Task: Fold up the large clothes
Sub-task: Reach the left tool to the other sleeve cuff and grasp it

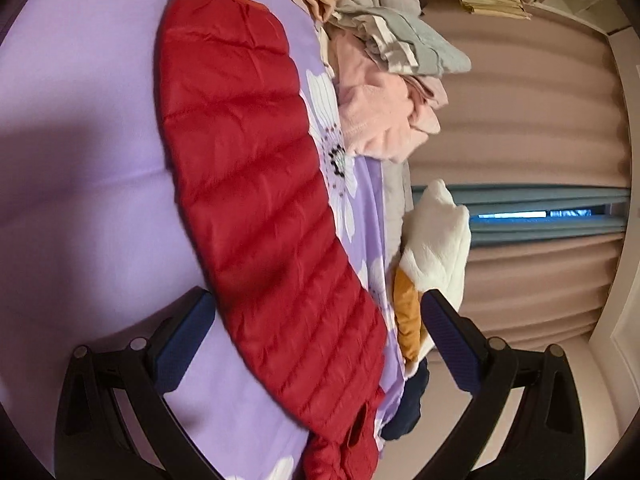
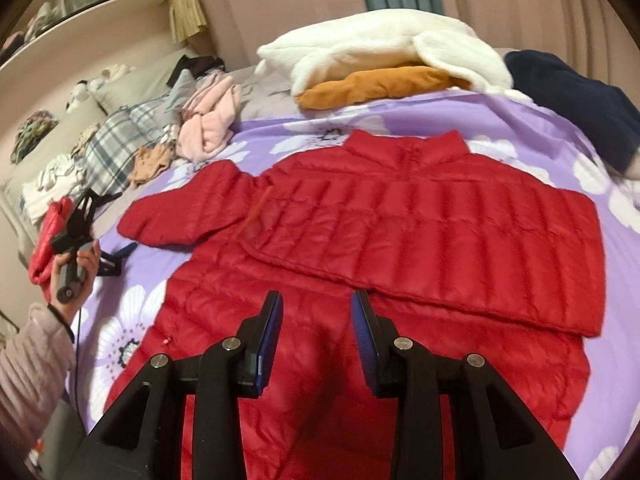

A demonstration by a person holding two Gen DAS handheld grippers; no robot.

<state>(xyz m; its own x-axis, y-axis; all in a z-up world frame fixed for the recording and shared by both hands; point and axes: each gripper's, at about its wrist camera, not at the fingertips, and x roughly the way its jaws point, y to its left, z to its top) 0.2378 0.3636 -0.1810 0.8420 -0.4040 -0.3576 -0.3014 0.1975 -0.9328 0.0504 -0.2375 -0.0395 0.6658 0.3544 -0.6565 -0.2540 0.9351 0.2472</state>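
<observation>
A red quilted puffer jacket (image 2: 400, 216) lies flat on the purple flowered bedspread (image 2: 132, 320), its right side and sleeve folded across the body. My right gripper (image 2: 317, 300) hovers open and empty just above the jacket's lower middle. The jacket's left sleeve (image 2: 172, 212) stretches out to the left. In the left wrist view that sleeve (image 1: 256, 184) runs lengthwise between the open fingers of my left gripper (image 1: 316, 308), which is empty and close above it. The left gripper also shows in the right wrist view (image 2: 116, 256), held by a hand at the bed's left edge.
A white fleece over an orange garment (image 2: 384, 64) and a dark navy garment (image 2: 576, 96) lie at the bed's far side. A heap of pink, grey and plaid clothes (image 2: 192, 120) sits at the far left. Curtains (image 1: 532, 120) hang behind the bed.
</observation>
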